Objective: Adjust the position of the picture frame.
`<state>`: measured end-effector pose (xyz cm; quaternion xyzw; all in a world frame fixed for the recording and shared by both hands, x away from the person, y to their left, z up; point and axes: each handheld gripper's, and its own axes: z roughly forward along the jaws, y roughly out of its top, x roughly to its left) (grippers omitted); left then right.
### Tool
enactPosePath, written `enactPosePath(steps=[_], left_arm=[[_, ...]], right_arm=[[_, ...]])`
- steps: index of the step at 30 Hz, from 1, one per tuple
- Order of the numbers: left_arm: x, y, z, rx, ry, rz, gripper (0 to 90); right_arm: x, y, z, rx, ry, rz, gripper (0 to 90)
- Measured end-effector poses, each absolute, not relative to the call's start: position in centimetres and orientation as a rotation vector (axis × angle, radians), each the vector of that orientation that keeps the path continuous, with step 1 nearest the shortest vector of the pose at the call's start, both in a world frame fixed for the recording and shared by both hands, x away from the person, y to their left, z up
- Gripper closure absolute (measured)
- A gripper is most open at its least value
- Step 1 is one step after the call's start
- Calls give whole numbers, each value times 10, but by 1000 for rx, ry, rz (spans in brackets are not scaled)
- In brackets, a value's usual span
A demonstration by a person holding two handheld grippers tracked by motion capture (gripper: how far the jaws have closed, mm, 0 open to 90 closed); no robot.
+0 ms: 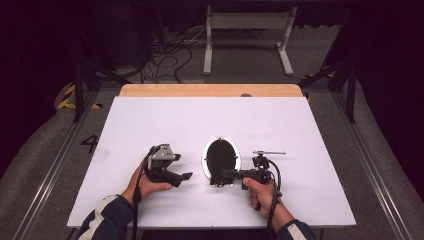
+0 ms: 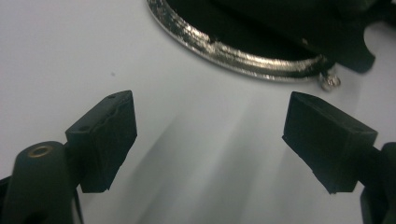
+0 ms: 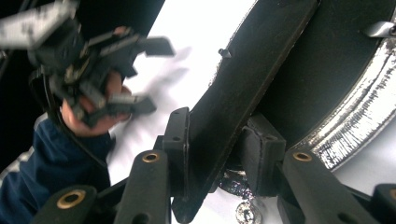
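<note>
1. Two grippers work one thing here: an oval frame (image 1: 221,150) that lies flat on the white bench (image 1: 200,120), just below the middle of the high view, between your hands.
2. Your right gripper (image 3: 217,154) has its fingers (image 3: 180,140) pinching the black strut (image 3: 252,84) on the frame's dark back, close to the strut's lower end. In the high view that gripper (image 1: 220,176) sits at the oval's near edge, at lower centre.
3. Your left gripper (image 2: 210,135) has its fingers (image 2: 109,135) spread wide with nothing between them. It hangs over bare bench, with the silver rim (image 2: 243,58) curving across the top of its view. In the high view it (image 1: 187,175) sits left of the oval, apart from it.
4. Judge the frame as light but rigid. The rim looks like polished metal, so it is probably slick under the pads and may slide on the smooth bench if you push it.
5. The strut looks thin, flat and stiff, and is likely hinged to the back. Lifting by it alone may swing it open rather than raise the frame, so treat that joint as the weak point.
6. If the face underneath is glass, which the pictures do not show, avoid dropping or twisting it.
7. A sound second hold would be across the rim at its left side, one finger under the edge. Avoid the small hanging loop (image 2: 330,81) at the rim's end, which looks too slight to bear a pull.
</note>
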<state>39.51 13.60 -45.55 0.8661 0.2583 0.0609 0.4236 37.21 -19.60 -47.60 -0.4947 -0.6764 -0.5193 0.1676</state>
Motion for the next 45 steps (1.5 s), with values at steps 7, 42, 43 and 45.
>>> enactPosePath(steps=[7,42,43,45], left_arm=[[417,115,-456,2105,680,9,145],[443,104,-453,1943,675,-197,597],[443,104,-452,1949,667,-182,598],[442,104,-450,1951,666,-159,602]], right_arm=[[369,-192,-471,-1320,-2054,-1530,659],[371,-189,-464,-1256,-2193,-1561,705],[372,-189,-463,-1260,-2202,-1559,706],[373,-187,-462,-1265,-2209,-1557,708]])
